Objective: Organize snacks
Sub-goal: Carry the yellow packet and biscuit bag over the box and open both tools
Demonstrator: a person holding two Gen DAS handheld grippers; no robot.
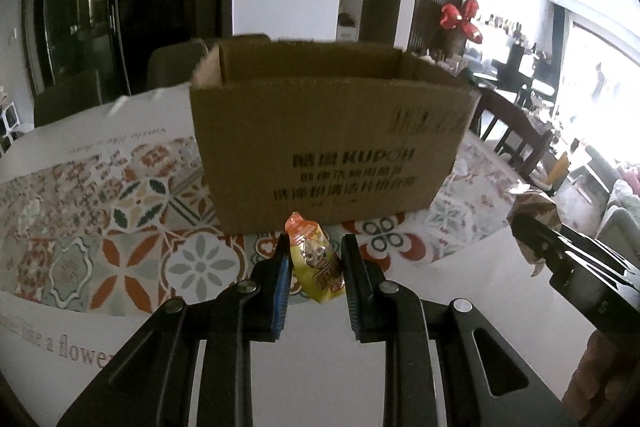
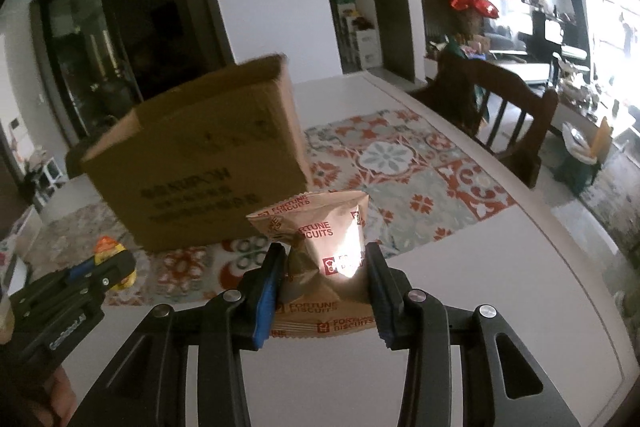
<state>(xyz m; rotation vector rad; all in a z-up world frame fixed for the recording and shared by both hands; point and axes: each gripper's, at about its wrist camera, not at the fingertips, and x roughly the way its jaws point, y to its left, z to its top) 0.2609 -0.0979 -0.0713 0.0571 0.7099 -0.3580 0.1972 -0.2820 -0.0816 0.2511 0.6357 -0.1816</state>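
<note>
I am carrying a snack in each hand toward the box (image 1: 328, 131), so the pick-up part looks done and the drop-off is the step in hand. My left gripper (image 1: 314, 259) is clenched on a small yellow packet (image 1: 316, 267), its orange top sticking up between the fingers. My right gripper (image 2: 326, 275) is clamping a tan biscuit bag (image 2: 320, 247), which is bulging above the pads and hanging below them.

Both packets are riding clear of the mat (image 1: 120, 211), just in front of the box's near wall and below its rim. The box is standing open-topped on the table (image 2: 500, 287), and I cannot see whether anything lies inside.

Next I am judging that each hand needs to come up over the near rim and forward before letting go, one after the other, since the two grippers are sitting close side by side. The biscuit bag is puffy and may catch the cardboard edge if I am coming in low.
</note>
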